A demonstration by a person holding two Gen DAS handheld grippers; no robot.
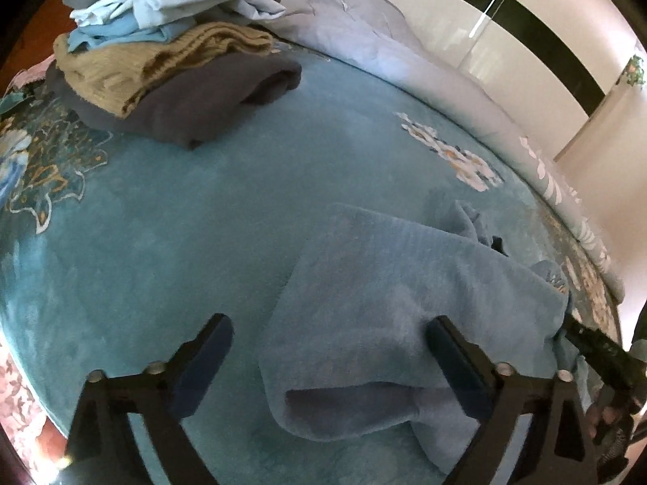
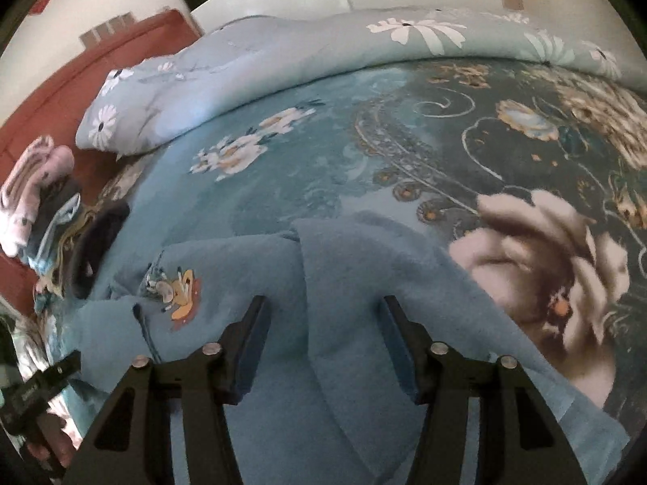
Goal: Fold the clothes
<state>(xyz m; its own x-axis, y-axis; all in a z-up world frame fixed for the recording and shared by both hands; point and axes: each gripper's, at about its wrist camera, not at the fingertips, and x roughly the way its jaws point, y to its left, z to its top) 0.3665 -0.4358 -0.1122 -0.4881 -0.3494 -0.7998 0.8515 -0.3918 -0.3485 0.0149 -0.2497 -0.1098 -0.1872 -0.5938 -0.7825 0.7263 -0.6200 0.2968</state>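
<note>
While the light blue fleece garment lies spread on the teal floral blanket that covers the bed, both grippers hang over it, pointing downward. The left gripper has its jaws standing wide: its right finger is over the fleece near a sleeve opening, the left one is over bare blanket, and neither pad visibly presses on the cloth, though contact at the right pad cannot be ruled out. In the right wrist view the right gripper shows a narrower gap, with a fold of the same garment running between the two fingers; whether the pads pinch that fold cannot be told, since a gap of cloth shows on both sides. A cartoon patch in orange and yellow sits on the garment just left of the right gripper. At the far left of the blanket stands a pile of folded clothes, with a dark grey piece at the bottom, a tan knit above it and pale blue and grey items on top. A pale floral quilt is bunched along the far side of the bed, beside a red headboard. The other gripper's black body shows at the edge of each view.
</note>
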